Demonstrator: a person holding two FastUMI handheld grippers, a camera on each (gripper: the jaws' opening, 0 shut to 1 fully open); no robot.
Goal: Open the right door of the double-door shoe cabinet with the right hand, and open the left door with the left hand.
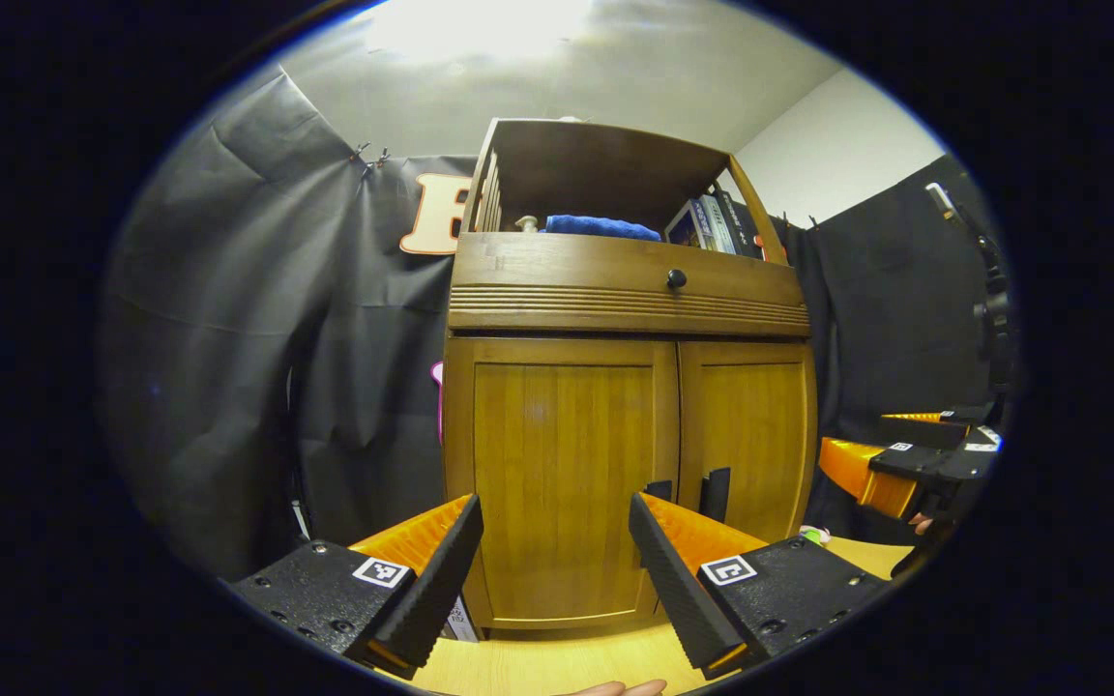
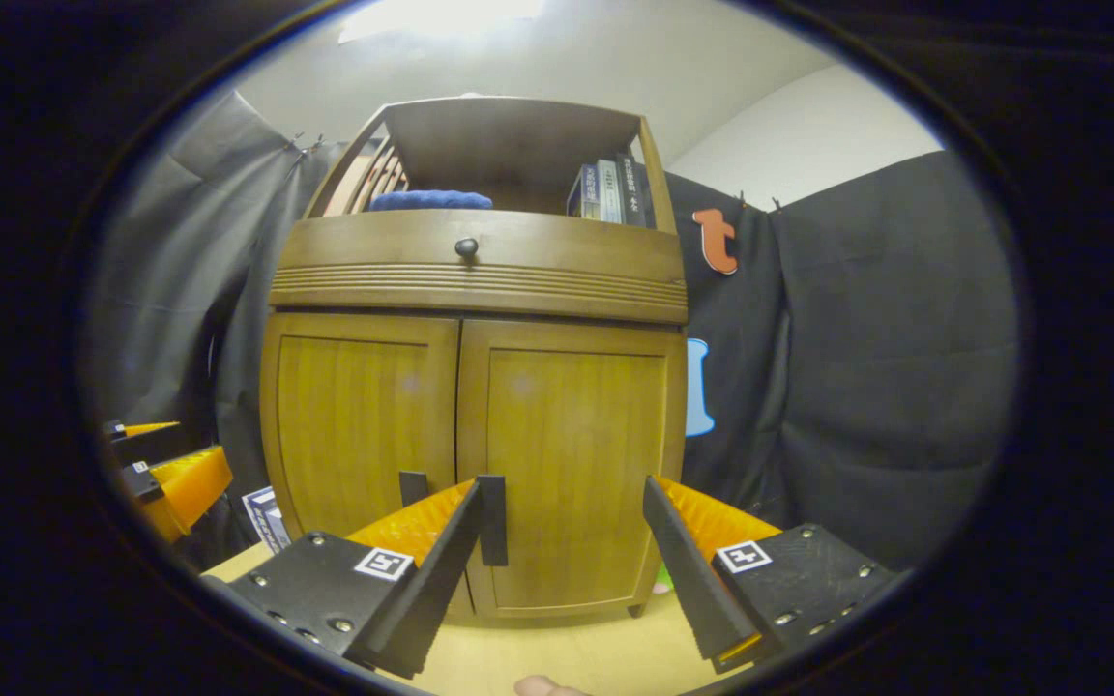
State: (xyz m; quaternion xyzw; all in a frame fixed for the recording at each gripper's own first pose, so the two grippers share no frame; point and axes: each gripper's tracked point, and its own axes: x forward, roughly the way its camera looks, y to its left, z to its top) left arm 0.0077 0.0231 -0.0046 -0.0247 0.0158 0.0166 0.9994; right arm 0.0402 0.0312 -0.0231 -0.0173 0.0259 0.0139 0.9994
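Pale wooden desk (image 2: 605, 657) carries a brown wooden double-door shoe cabinet (image 2: 480, 406), doors closed; folded blue cloth (image 2: 431, 200) and books (image 2: 610, 191) in its top shelf. Left gripper (image 1: 557, 570) and right gripper (image 2: 567, 570) both spread apart, holding nothing.

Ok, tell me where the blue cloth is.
The blue cloth lies in the cabinet's open top shelf, above the drawer knob, left of the books.

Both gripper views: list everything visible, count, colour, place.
Wooden double-door shoe cabinet: 1, brown, on the light wood surface.
Left door, right door: 2, both closed.
Dark door handles: 2, by the centre seam.
Black drawer knob: 1, above the doors.
Folded blue cloth: 1, top shelf.
Books: several, top shelf right.
Left gripper: open, facing left door.
Right gripper: open, facing right door.
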